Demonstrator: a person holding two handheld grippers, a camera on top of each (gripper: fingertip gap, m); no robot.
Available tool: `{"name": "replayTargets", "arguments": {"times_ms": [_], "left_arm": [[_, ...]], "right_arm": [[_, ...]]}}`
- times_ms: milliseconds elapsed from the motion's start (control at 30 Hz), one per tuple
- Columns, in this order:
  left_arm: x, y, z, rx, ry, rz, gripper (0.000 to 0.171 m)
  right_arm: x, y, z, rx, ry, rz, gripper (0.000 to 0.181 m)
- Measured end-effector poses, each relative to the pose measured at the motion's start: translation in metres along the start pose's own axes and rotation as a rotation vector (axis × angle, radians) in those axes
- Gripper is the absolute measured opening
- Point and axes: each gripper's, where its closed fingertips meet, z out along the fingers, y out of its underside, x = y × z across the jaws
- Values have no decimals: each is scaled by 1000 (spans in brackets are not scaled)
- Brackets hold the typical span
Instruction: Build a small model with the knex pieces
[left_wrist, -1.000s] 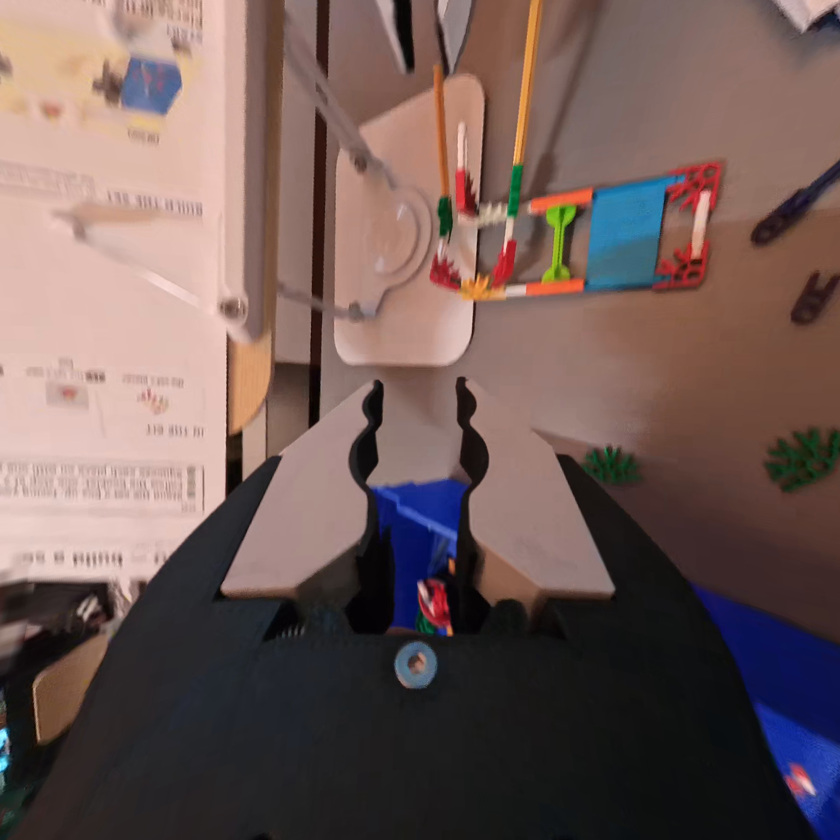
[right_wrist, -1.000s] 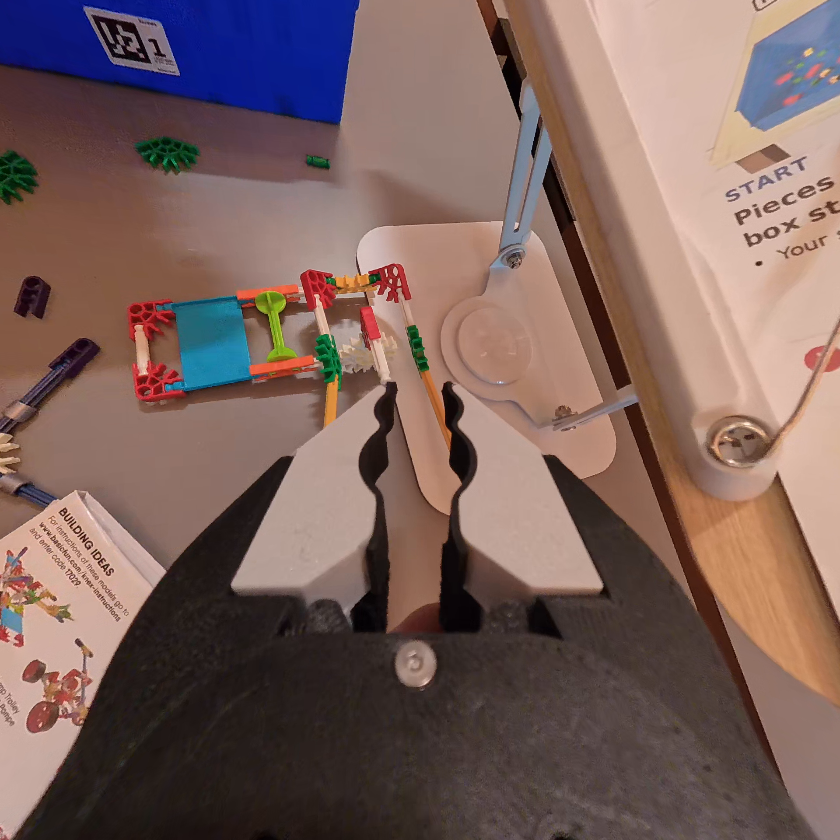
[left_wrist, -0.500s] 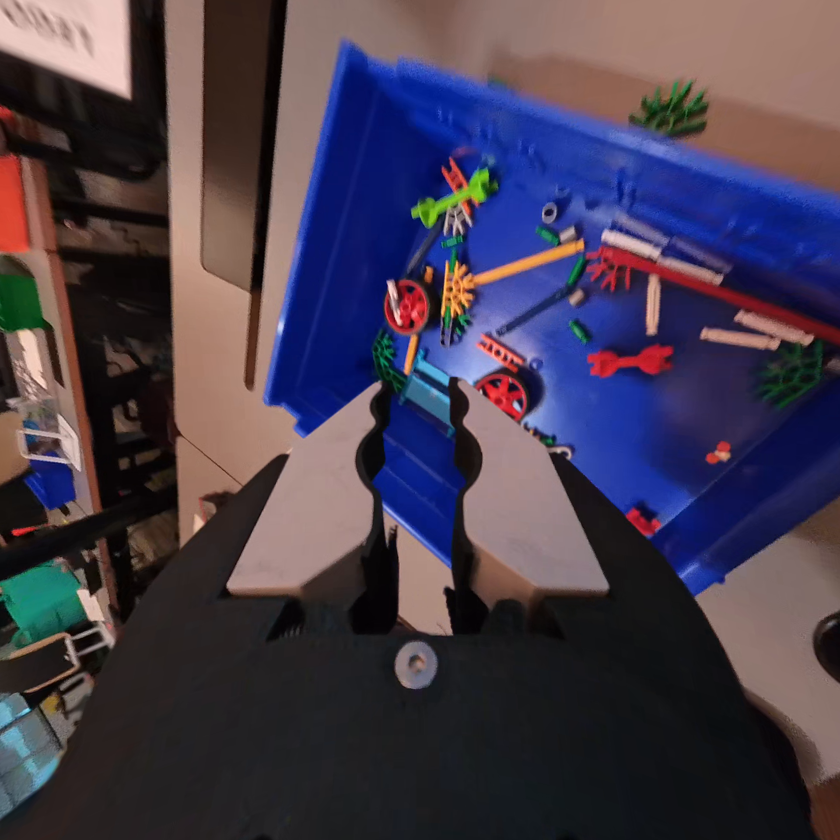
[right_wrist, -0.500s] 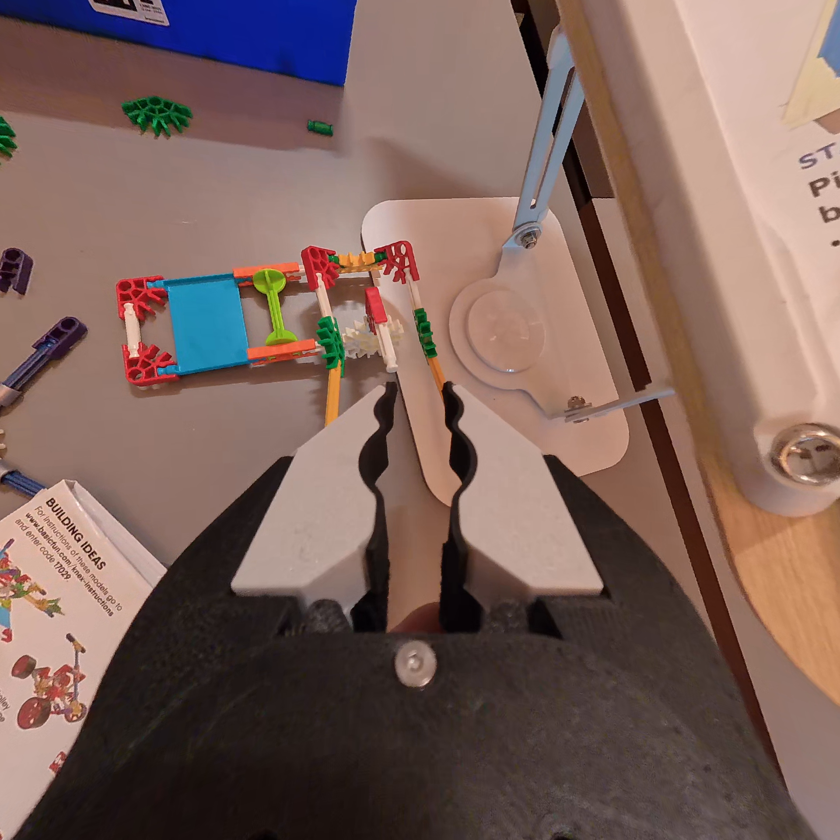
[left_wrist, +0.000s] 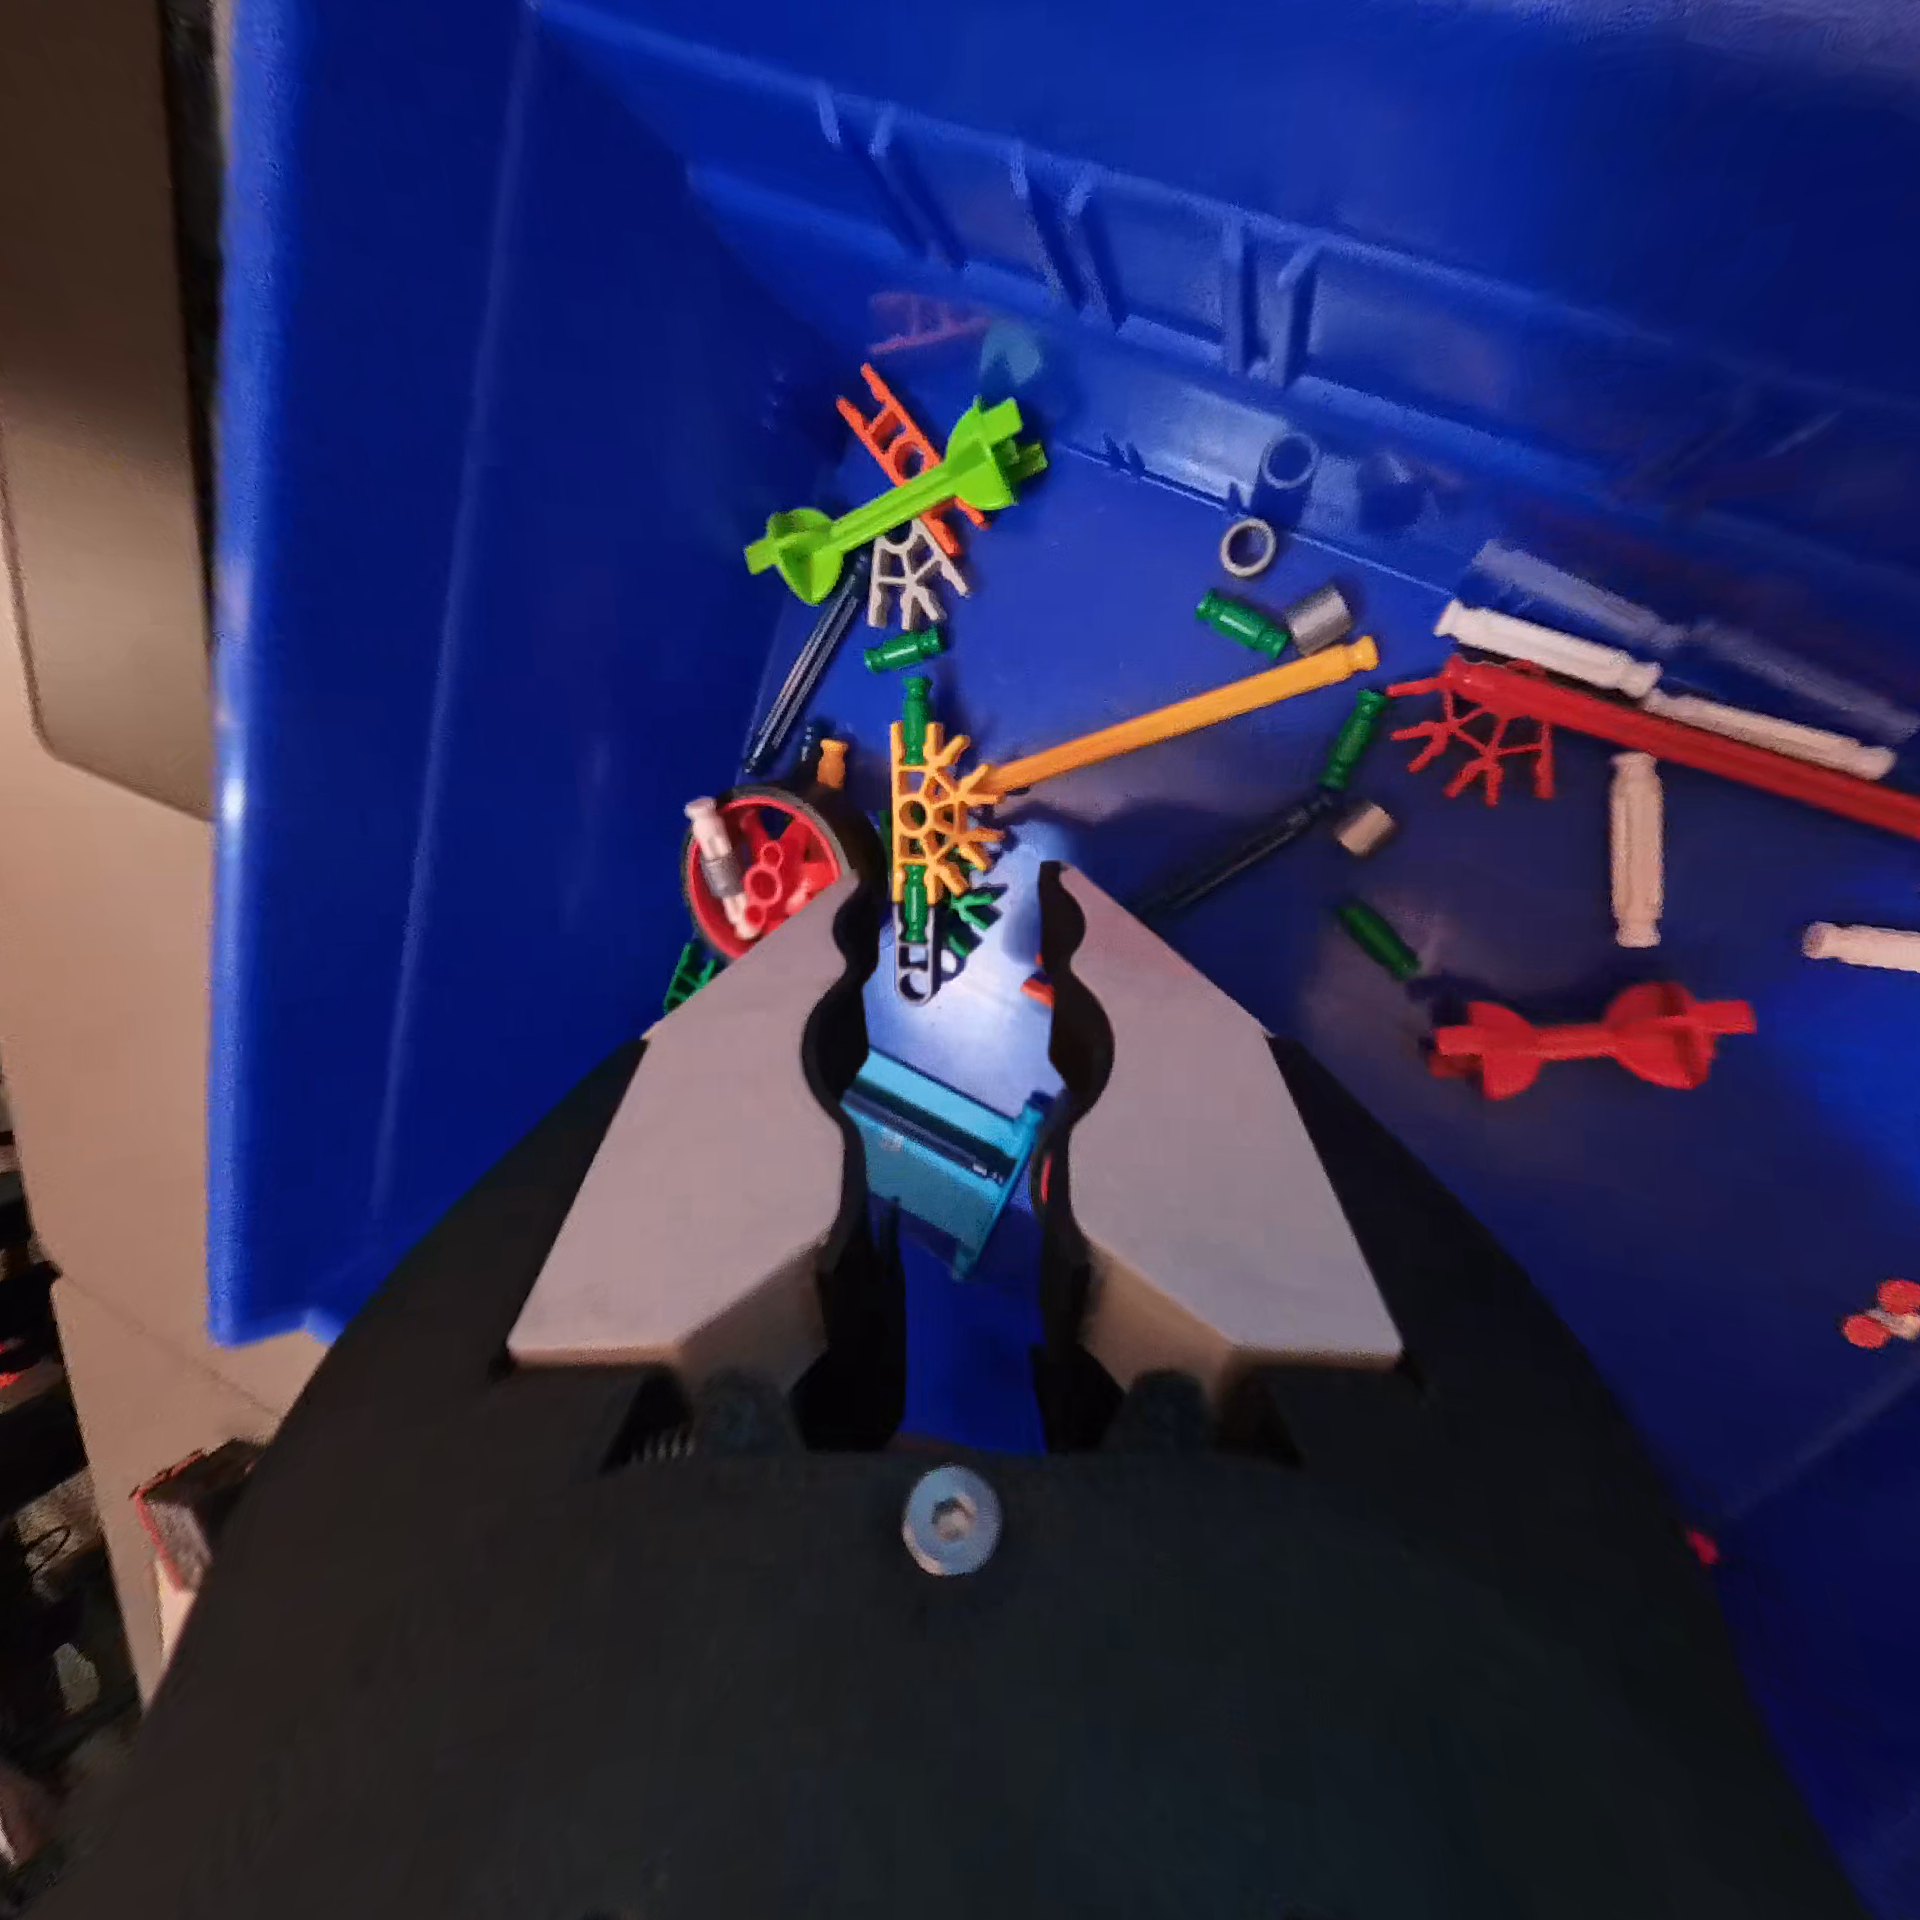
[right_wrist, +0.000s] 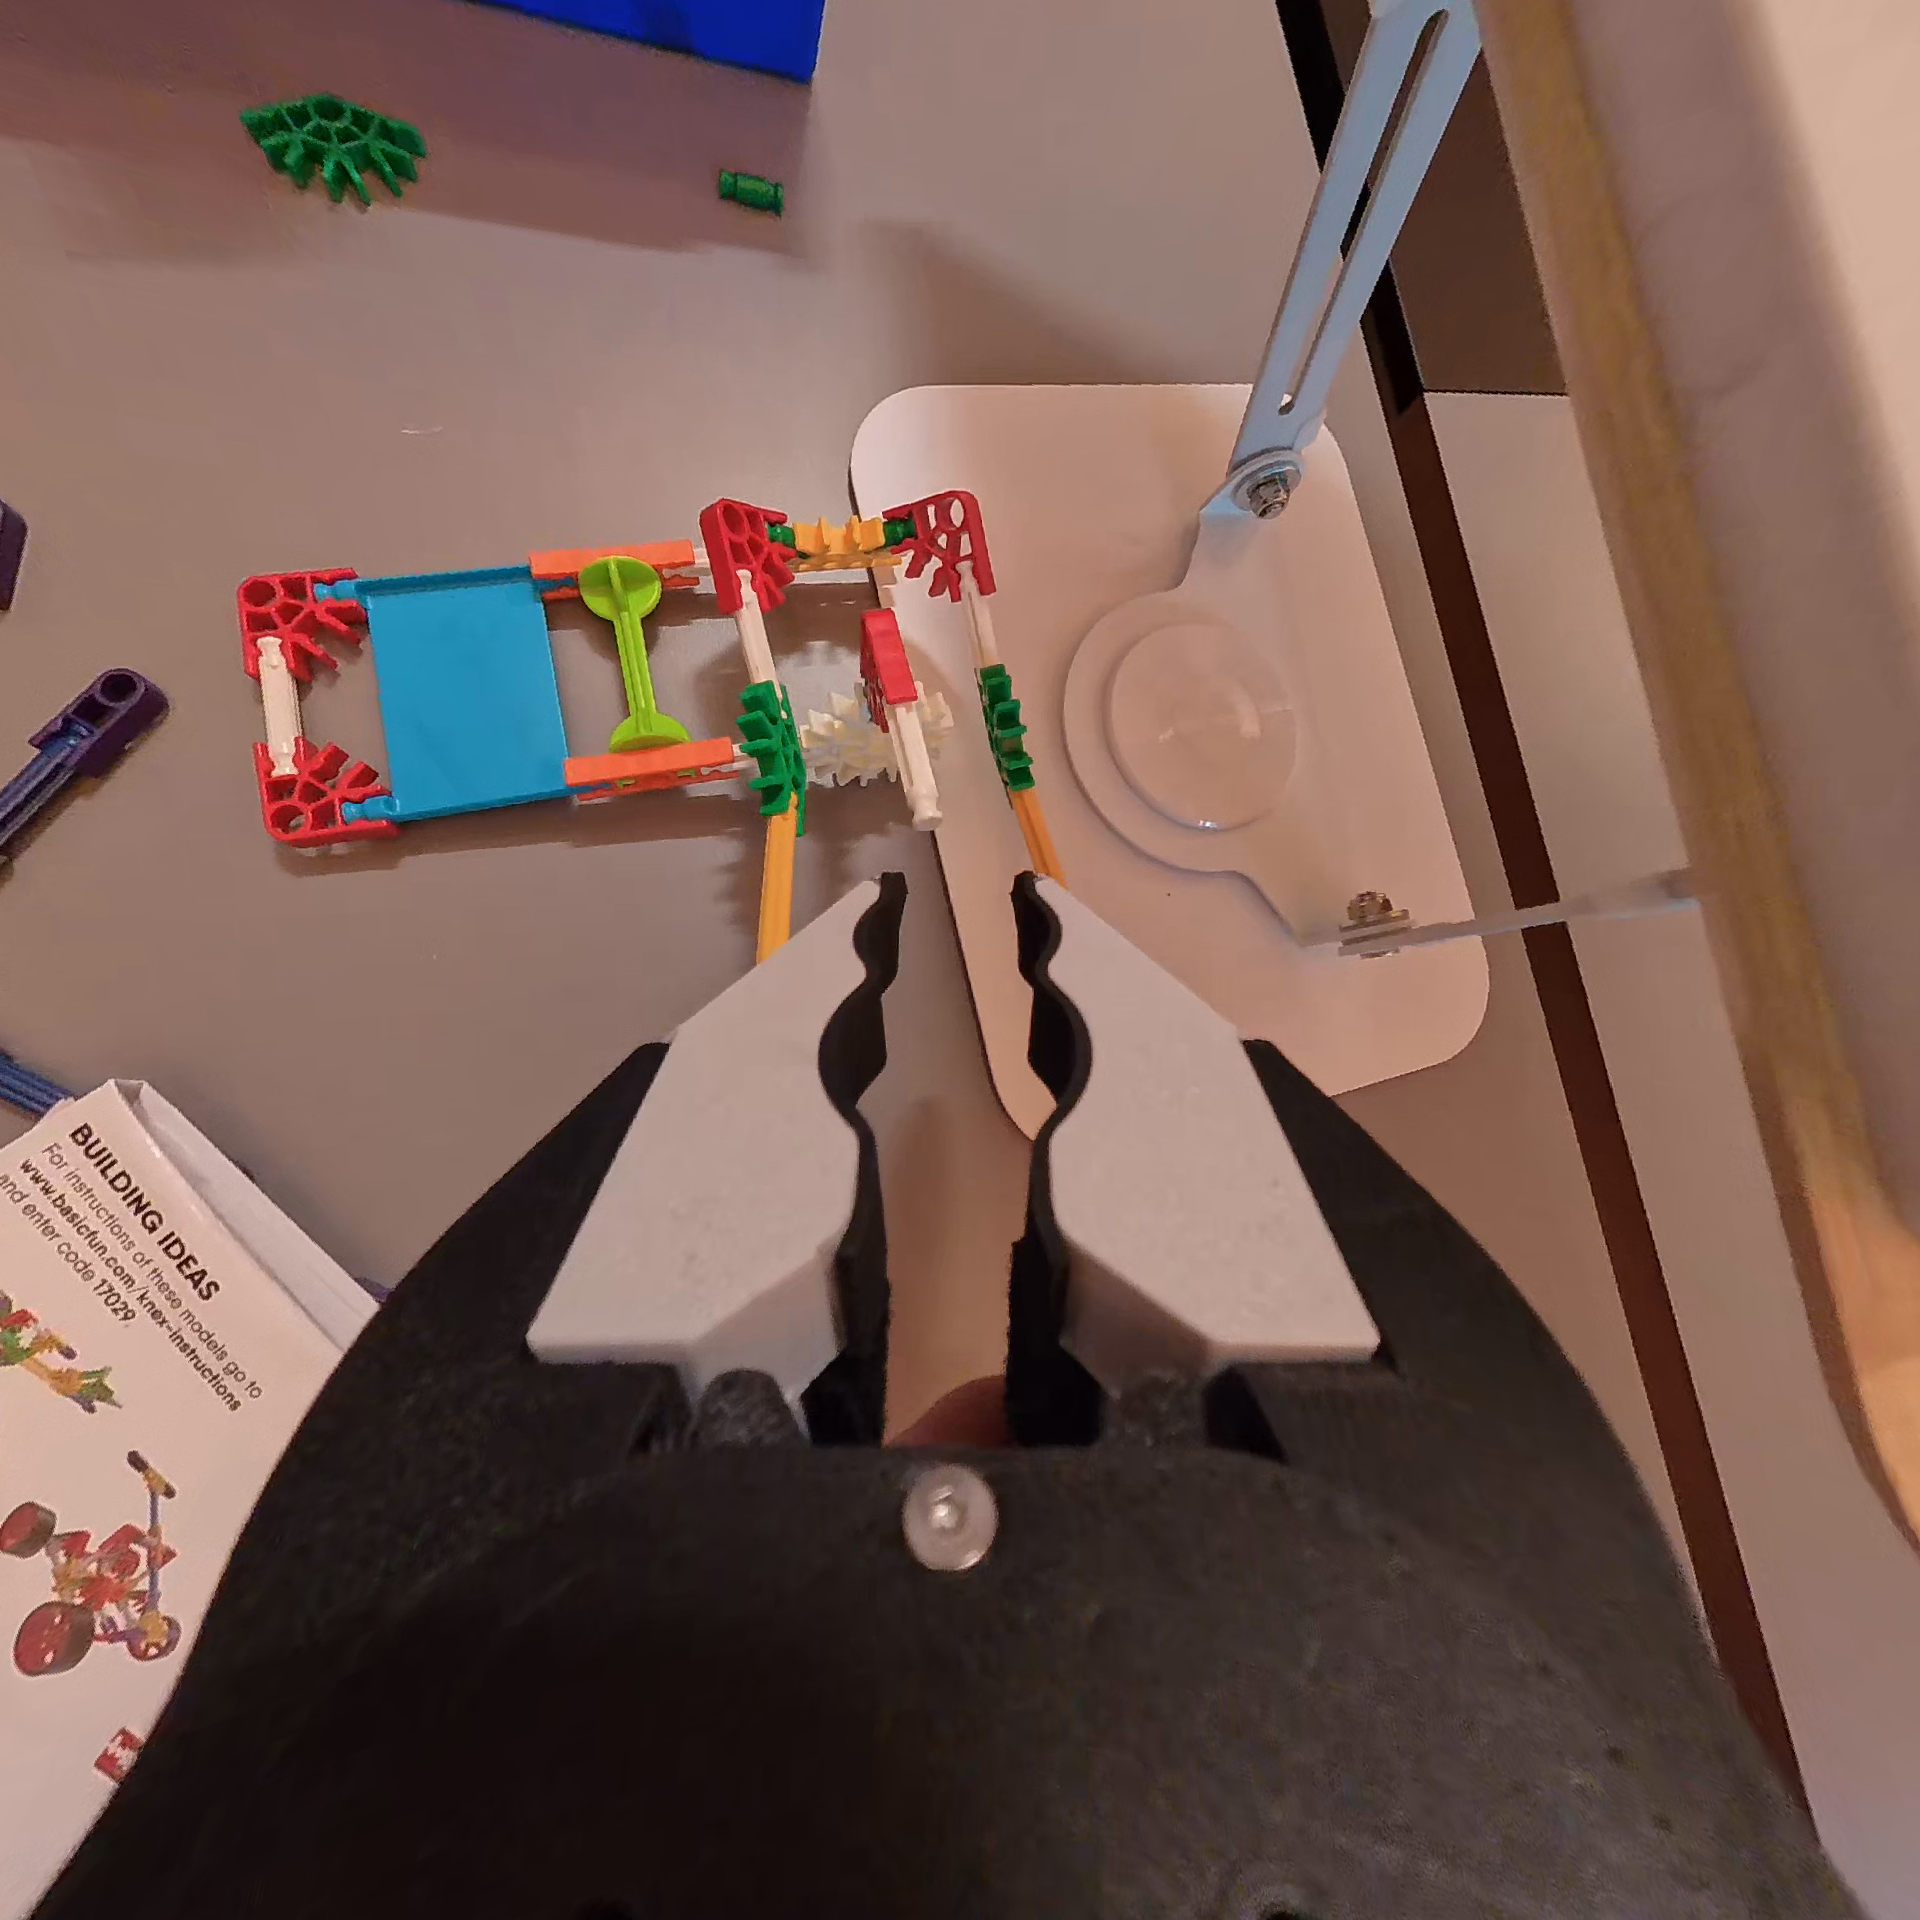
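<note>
glossy blue plastic bin (left_wrist: 436, 623), matt grey tabletop (right_wrist: 416, 364), smooth white plate (right_wrist: 1091, 468), paper booklet (right_wrist: 135, 1351).

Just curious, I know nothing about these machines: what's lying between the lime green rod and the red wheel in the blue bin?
In the left wrist view, between the lime green plastic rod and the red spoked wheel lies a dark thin rod on the blue plastic bin floor.
</note>
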Motion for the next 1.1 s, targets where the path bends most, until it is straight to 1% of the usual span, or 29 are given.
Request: {"name": "replayTargets", "arguments": {"times_ms": [100,200,300,367,467,500,600,667,733,800,867,967,1067,1100], "left_arm": [[0,3,14,-25,37,-2,31],[-2,3,21,-42,57,-6,33],[-1,0,27,-43,78,-10,23],[-2,-3,28,-42,82,-20,23],[-9,0,25,-64,16,21,22],[-9,-1,21,-52,8,24,22],[-20,-10,-1,6,-85,40,23],[-30,-14,-23,4,-205,104,23],[-37,-29,-48,27,-324,176,23],[-44,-46,-76,24,-467,272,22],[-40,-75,-100,76,-561,354,22],[-21,-122,-122,192,-610,428,23],[5,-174,-136,358,-591,460,22],[15,-190,-139,421,-556,454,21]], "right_arm": [[1,0,-1,3,1,2,20],[2,2,-1,1,1,6,20],[2,3,0,-2,2,6,20],[2,2,-1,-1,3,4,20],[2,0,-3,3,7,1,20],[2,-2,-4,7,9,-1,20],[1,-11,-9,35,14,-12,20],[-2,-22,-13,71,18,-25,20],[-5,-36,-19,115,22,-34,21],[-10,-52,-26,172,16,-38,22],[-16,-69,-34,233,5,-40,23],[-26,-93,-47,329,-8,-50,25],[-36,-114,-63,437,-34,-64,26],[-41,-120,-68,471,-58,-65,26]]}}
